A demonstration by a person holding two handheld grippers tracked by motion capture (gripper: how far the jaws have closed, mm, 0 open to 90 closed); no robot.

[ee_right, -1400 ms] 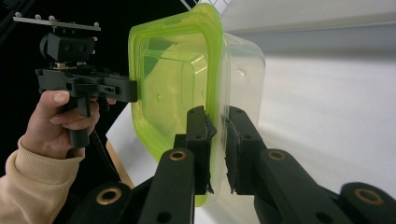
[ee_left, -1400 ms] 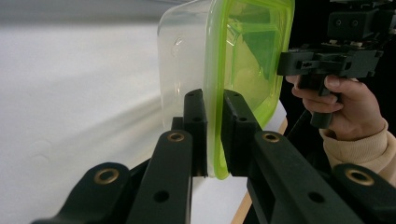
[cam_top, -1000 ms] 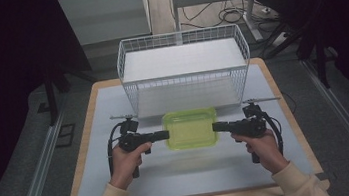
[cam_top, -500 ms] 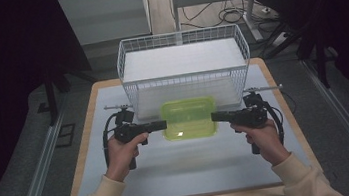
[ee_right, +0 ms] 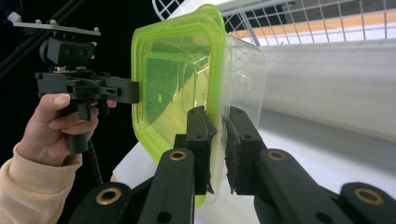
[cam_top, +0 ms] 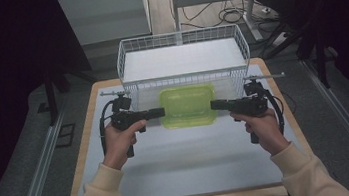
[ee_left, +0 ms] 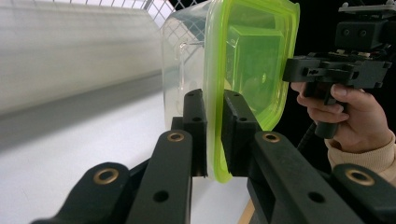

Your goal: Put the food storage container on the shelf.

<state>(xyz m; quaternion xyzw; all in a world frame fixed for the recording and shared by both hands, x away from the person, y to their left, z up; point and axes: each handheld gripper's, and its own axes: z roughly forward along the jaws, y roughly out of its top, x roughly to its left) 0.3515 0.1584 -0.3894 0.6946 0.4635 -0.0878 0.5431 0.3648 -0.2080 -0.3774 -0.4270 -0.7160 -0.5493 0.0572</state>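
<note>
Green-lidded, the clear plastic box now hangs higher than a second ago, lifted off the bench and nearer the rim of the wire basket. It sits between the two tongs: left tongs pinch its left rim, right tongs its right rim, both narrow. Judging by that, the basket comes next. Count: one box, one basket, two tongs.
</note>
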